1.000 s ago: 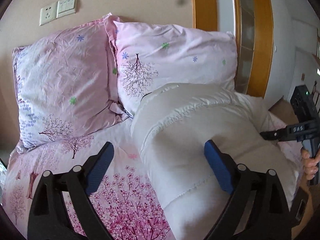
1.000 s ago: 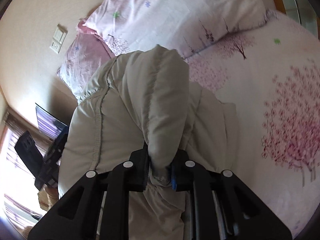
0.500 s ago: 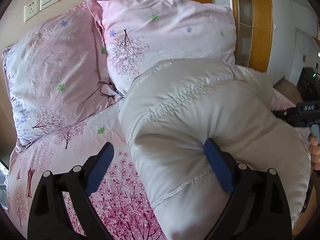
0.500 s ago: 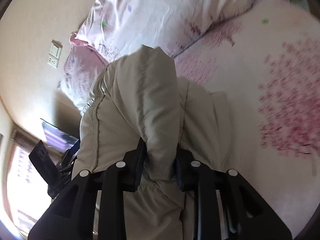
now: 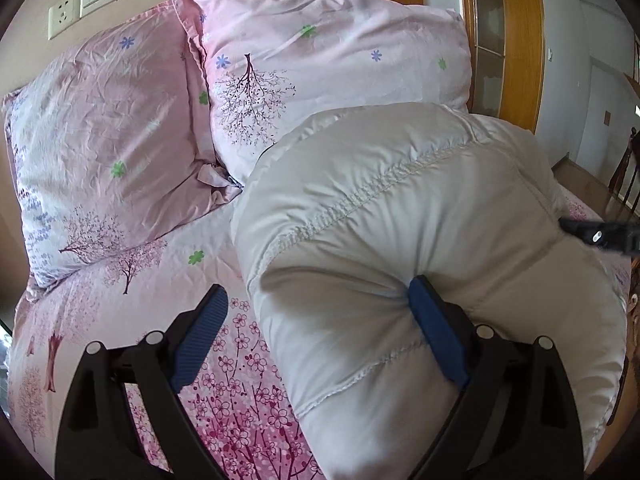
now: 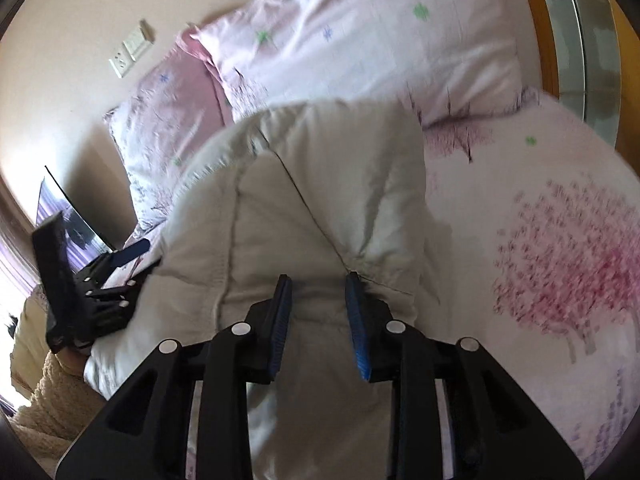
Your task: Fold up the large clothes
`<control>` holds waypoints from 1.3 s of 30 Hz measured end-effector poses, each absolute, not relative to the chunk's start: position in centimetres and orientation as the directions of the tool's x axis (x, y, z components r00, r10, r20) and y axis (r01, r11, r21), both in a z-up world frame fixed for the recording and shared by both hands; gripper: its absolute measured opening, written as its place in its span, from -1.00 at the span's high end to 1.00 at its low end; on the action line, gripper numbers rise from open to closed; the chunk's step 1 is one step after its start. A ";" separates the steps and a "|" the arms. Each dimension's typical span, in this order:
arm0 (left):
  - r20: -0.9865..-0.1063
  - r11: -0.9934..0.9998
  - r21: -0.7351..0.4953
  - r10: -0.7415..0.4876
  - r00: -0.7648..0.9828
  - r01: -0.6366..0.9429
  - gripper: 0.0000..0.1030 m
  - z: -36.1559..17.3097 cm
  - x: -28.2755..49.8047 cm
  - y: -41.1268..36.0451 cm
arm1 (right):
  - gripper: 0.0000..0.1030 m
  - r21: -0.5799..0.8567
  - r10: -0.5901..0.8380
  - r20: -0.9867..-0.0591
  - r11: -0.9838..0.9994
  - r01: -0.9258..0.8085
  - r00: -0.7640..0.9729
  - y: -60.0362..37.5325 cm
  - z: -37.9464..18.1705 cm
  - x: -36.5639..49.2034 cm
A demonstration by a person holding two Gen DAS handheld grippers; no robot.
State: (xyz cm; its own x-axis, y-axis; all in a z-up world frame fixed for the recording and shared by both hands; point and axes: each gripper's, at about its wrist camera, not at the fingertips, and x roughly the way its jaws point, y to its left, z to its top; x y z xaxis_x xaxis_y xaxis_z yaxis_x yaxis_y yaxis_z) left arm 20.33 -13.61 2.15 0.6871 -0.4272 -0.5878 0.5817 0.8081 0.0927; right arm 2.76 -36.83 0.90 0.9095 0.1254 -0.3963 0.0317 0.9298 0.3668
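A puffy pale grey quilted jacket (image 5: 400, 240) lies bunched on the pink floral bed sheet (image 5: 132, 320). My left gripper (image 5: 320, 316) is open wide; its right blue pad (image 5: 436, 328) presses into the jacket's left end and its left pad (image 5: 200, 332) hovers over the sheet. In the right wrist view the jacket (image 6: 304, 184) fills the middle. My right gripper (image 6: 320, 312) has its jaws apart with jacket fabric between the blue pads. The left gripper also shows in the right wrist view (image 6: 100, 280).
Two pink floral pillows (image 5: 112, 128) (image 5: 332, 64) lean on the wall behind the jacket. A wall socket and switch (image 5: 80, 0) sit above them. A wooden door frame (image 5: 520, 40) stands at the right. A cream knitted sleeve (image 6: 52, 392) shows at lower left.
My right gripper has opened from its tight pinch on the jacket fold; the fold has dropped and spread. The left gripper has stayed open against the jacket, which has puffed up closer.
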 end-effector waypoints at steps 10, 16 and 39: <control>-0.577 0.800 0.014 -0.484 0.658 0.600 -0.80 1.5 20.8 -13.3 | 0.47 0.399 0.168 -0.427 0.917 0.019 0.889 -37.6 -1.5 4.3; -0.545 0.803 -0.014 -0.506 0.669 0.596 -0.79 2.0 20.6 -12.8 | 0.47 0.405 0.178 -0.444 0.914 0.019 0.878 -37.6 -1.5 4.7; -0.529 0.803 0.138 -0.435 0.729 0.579 -0.78 4.3 15.8 -11.8 | 0.42 0.394 0.134 -0.399 0.918 0.038 0.907 -36.4 0.4 0.9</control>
